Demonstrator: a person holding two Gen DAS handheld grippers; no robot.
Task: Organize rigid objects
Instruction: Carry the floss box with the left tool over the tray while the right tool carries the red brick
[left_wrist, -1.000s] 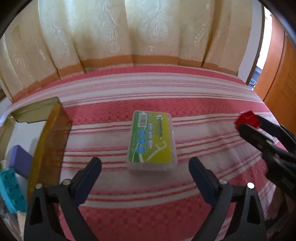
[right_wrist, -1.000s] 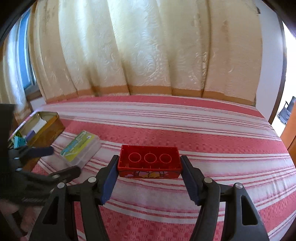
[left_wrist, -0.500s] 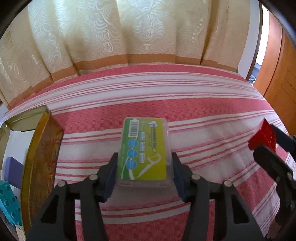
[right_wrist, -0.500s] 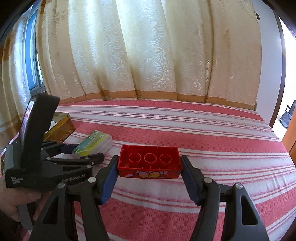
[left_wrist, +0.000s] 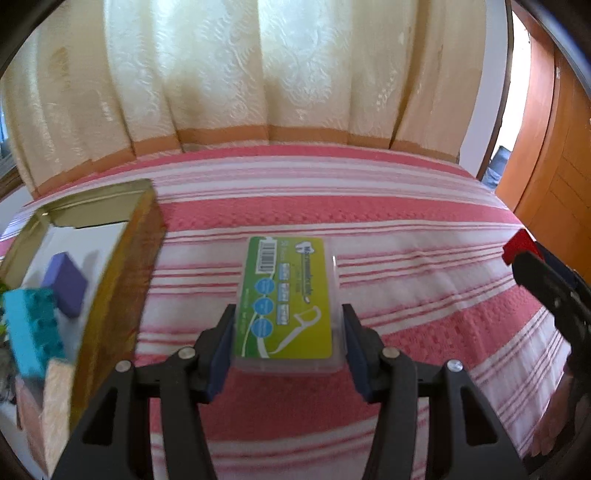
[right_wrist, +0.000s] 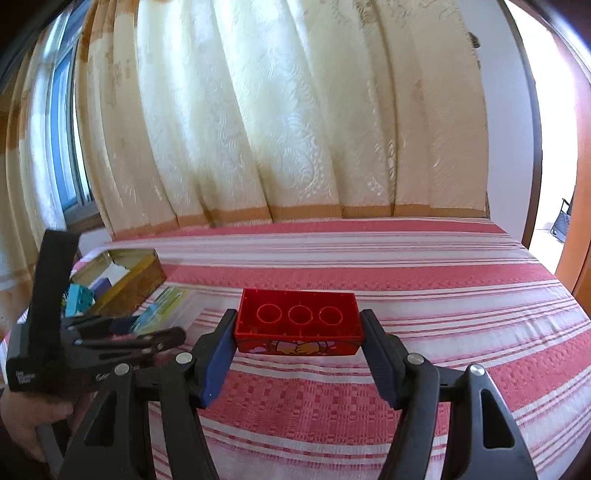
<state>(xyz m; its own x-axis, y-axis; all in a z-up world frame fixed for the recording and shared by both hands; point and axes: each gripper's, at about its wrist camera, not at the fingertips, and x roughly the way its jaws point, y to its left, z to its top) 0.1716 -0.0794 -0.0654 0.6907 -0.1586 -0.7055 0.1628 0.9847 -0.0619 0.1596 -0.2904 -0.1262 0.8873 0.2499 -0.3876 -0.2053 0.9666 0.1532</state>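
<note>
Your left tongs tilt steeply down toward the bed and have just been closing, with their blue pads now pressed on the two long sides of the floss box. It sits low in the middle of the left wrist view, its long axis running away from you up the frame, barcode end farthest. The box is a clear, hard plastic case, flat and rectangular with rounded corners, under a glossy green and yellow label. Your right tongs point only a little below level and grip the red brick by its short ends, so its long axis lies across the frame. It sits in the lower middle of the right wrist view, hollow underside up showing three round tubes, with a printed picture on the near side. The brick is shiny, hard plastic. At the left of the left view an open gold tin holds a teal brick and a purple block. The bedspread is a woven cloth in red and white stripes, and pale embossed curtains hang behind.
</note>
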